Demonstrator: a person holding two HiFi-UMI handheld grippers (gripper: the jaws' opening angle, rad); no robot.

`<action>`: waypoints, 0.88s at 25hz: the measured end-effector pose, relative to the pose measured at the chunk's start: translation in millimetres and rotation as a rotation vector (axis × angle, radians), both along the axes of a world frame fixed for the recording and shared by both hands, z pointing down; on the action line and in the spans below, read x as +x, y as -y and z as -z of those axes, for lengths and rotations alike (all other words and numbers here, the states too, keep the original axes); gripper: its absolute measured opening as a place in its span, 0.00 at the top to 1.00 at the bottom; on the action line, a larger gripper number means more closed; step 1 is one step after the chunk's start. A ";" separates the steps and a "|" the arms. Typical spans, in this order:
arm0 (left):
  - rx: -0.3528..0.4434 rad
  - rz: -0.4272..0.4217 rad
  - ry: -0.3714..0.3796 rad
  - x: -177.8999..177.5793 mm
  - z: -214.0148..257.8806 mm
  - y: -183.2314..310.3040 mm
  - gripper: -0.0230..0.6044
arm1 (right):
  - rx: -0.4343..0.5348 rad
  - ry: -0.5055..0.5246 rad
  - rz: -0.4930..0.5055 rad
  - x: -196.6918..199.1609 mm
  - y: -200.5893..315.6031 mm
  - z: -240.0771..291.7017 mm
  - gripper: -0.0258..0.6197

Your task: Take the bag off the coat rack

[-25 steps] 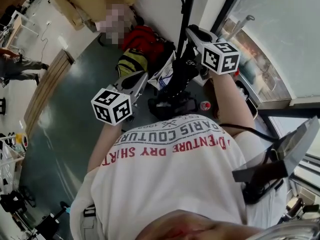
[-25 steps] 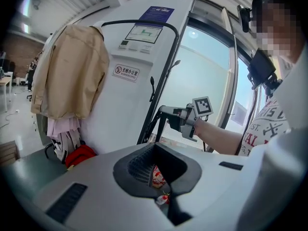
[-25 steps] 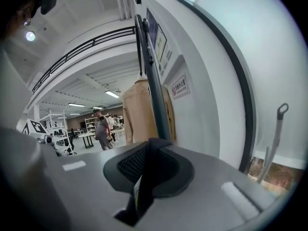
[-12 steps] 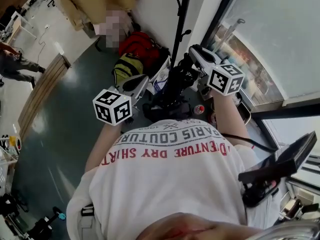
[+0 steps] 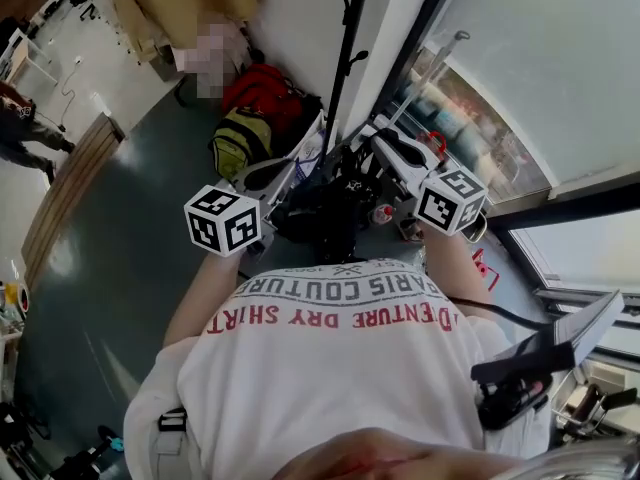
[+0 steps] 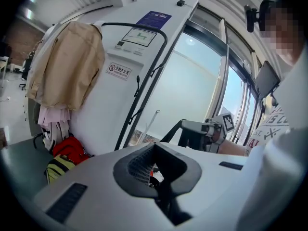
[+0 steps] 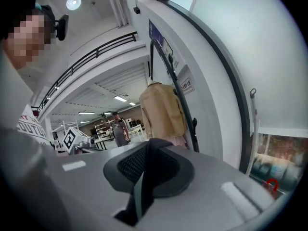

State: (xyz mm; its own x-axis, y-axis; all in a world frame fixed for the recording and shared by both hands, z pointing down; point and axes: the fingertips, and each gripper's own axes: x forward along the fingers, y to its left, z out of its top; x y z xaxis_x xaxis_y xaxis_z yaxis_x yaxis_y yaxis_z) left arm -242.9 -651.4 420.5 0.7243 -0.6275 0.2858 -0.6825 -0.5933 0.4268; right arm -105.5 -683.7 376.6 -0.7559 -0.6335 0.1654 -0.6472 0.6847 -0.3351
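Observation:
A black bag (image 5: 322,211) hangs between my two grippers, in front of the person's chest and apart from the black coat rack pole (image 5: 345,63). My left gripper (image 5: 283,171) is at the bag's left side. In the left gripper view its jaws are shut on a black strap (image 6: 166,198). At the bag's right, my right gripper (image 5: 385,146) is shut on a black strap with a grey edge (image 7: 143,186). The rack pole (image 6: 139,95) stands against the white wall.
A red bag (image 5: 262,90) and a yellow-green bag (image 5: 238,140) lie on the floor by the rack's foot. A beige coat (image 6: 67,66) hangs further left. A glass wall (image 5: 520,88) runs along the right. A person (image 5: 22,128) stands at the far left.
Both grippers have drawn back from the rack pole with the bag between them. The right gripper has moved furthest, down and toward the person. The bag now hangs away from the pole.

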 end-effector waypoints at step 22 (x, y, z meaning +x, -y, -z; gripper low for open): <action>0.111 0.136 0.009 153.6 34.5 -381.3 0.96 | 0.126 0.030 0.192 133.8 -372.0 37.4 0.93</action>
